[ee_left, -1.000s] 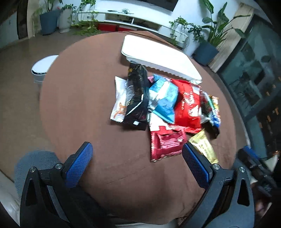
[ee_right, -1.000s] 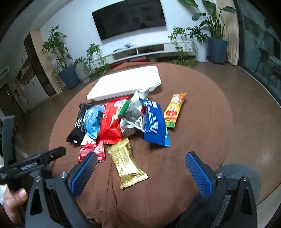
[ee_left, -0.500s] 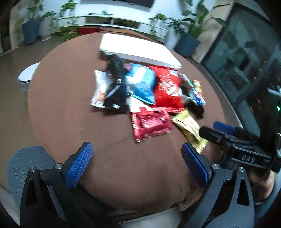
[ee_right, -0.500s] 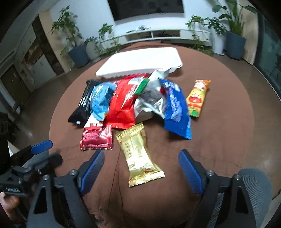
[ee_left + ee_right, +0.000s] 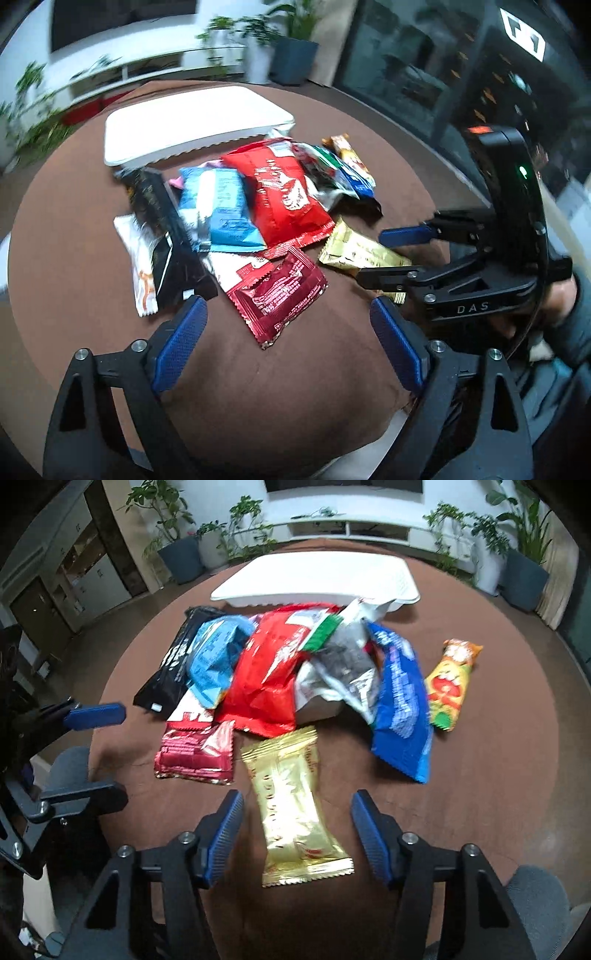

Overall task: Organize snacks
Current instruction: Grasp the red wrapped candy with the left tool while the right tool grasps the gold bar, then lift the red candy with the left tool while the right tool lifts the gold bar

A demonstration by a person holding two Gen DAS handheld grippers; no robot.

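A pile of snack packets lies on the round brown table. A dark red foil packet lies nearest my left gripper, which is open and empty just short of it. A gold packet lies between the open fingers of my right gripper, which is empty. A big red bag, light blue bag, black packet, dark blue bag and orange-yellow packet lie behind. My right gripper also shows in the left wrist view.
A white rectangular tray sits at the far side of the table, touching the pile. A grey chair stands by the near edge. Plants and a TV shelf line the far wall. My left gripper shows at the left edge of the right wrist view.
Both grippers have moved forward and lower toward the pile. The right gripper now straddles the gold packet and has narrowed; the left has closed in on the dark red packet.
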